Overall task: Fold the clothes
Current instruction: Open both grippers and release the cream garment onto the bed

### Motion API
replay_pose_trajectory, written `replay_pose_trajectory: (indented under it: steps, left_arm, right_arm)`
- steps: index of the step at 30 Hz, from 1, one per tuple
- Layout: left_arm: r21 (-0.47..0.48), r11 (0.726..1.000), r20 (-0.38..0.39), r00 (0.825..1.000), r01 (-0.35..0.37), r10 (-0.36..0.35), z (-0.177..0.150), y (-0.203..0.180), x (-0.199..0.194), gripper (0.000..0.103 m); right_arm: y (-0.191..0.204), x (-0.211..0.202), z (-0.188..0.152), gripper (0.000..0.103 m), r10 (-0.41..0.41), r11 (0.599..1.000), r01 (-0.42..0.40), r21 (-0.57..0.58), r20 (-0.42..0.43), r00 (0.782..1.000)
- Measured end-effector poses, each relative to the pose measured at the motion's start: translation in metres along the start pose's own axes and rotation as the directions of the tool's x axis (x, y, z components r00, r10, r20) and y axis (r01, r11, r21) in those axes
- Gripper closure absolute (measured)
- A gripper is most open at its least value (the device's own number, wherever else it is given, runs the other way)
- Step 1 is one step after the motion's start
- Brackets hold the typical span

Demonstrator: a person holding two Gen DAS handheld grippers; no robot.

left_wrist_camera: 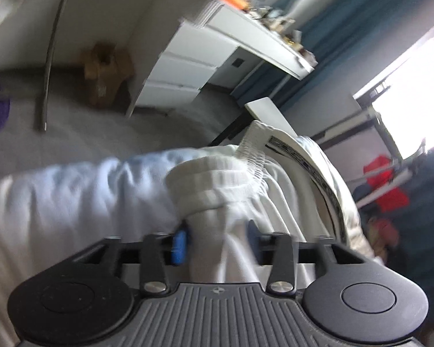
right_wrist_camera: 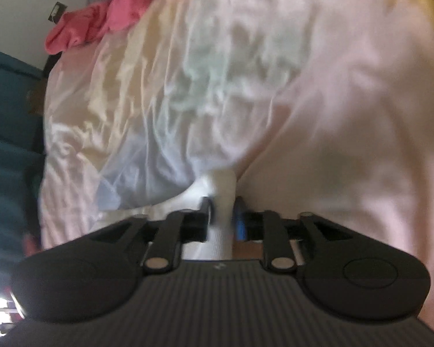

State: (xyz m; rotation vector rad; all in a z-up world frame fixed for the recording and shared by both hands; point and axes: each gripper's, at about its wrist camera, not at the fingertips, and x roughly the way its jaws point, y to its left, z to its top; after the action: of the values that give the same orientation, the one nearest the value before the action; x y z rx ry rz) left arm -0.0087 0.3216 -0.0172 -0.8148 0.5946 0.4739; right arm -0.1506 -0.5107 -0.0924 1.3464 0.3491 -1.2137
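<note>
A white garment [left_wrist_camera: 81,190] with a ribbed elastic waistband [left_wrist_camera: 211,185] and a dark patterned side stripe [left_wrist_camera: 318,173] hangs in the left wrist view. My left gripper [left_wrist_camera: 217,240] is shut on its bunched white fabric just below the waistband. In the right wrist view my right gripper [right_wrist_camera: 222,217] is shut on a pinch of the same white garment [right_wrist_camera: 188,115], which spreads out wrinkled in front of it over a pale pink sheet [right_wrist_camera: 361,115]. Both views are motion-blurred.
A pink cloth pile [right_wrist_camera: 107,14] lies at the sheet's far left. The left wrist view shows a white drawer unit [left_wrist_camera: 185,69], a cluttered white desk [left_wrist_camera: 263,34], grey carpet [left_wrist_camera: 86,133], a cardboard box [left_wrist_camera: 107,72], teal curtains and a red item [left_wrist_camera: 387,182] on a rack.
</note>
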Motion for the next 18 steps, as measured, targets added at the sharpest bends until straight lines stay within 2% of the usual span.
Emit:
replay_pose_trajectory:
  steps: [1, 2, 3, 4, 6, 8, 11, 13, 16, 18]
  left_arm:
    - [0.035, 0.999, 0.017, 1.000, -0.016, 0.015, -0.002, -0.006, -0.005, 0.039]
    - [0.076, 0.997, 0.049, 0.998, -0.032, 0.028, -0.006, -0.014, -0.012, 0.029]
    - [0.120, 0.992, 0.093, 0.995, -0.049, 0.038, -0.011, -0.022, -0.020, 0.024]
    - [0.163, 0.984, 0.137, 0.989, -0.068, 0.045, -0.016, -0.030, -0.028, 0.021]
    - [0.240, 0.968, 0.194, 0.981, -0.073, 0.026, -0.028, -0.046, -0.042, 0.019]
    - [0.305, 0.951, 0.212, 0.977, -0.052, -0.014, -0.039, -0.060, -0.052, 0.017]
    - [0.390, 0.921, 0.197, 0.976, 0.011, -0.095, -0.056, -0.078, -0.059, 0.017]
    - [0.430, 0.902, 0.176, 0.975, 0.045, -0.132, -0.065, -0.086, -0.059, 0.017]
    - [0.459, 0.886, 0.151, 0.976, 0.071, -0.156, -0.075, -0.094, -0.053, 0.017]
    - [0.478, 0.874, 0.134, 0.976, 0.088, -0.172, -0.082, -0.099, -0.049, 0.017]
  right_arm:
    - [0.002, -0.007, -0.002, 0.050, 0.013, 1.000, -0.012, -0.017, 0.048, 0.999]
    - [0.005, -0.011, -0.001, 0.041, 0.049, 0.998, -0.046, -0.042, 0.084, 0.995]
    - [0.008, -0.016, 0.000, 0.029, 0.086, 0.995, -0.078, -0.068, 0.118, 0.989]
    - [0.015, -0.017, -0.002, 0.026, 0.121, 0.988, -0.106, -0.115, 0.132, 0.984]
    - [0.036, -0.010, -0.012, 0.026, 0.183, 0.955, -0.151, -0.256, 0.104, 0.978]
    - [0.057, -0.003, -0.023, 0.027, 0.240, 0.900, -0.196, -0.390, 0.068, 0.968]
    - [0.089, 0.009, -0.040, 0.027, 0.306, 0.775, -0.254, -0.579, -0.008, 0.952]
    - [0.111, 0.025, -0.058, 0.028, 0.292, 0.676, -0.248, -0.694, -0.056, 0.955]
    - [0.129, 0.052, -0.069, 0.028, 0.257, 0.600, -0.209, -0.772, -0.062, 0.964]
    - [0.134, 0.065, -0.070, 0.028, 0.256, 0.582, -0.221, -0.782, -0.082, 0.963]
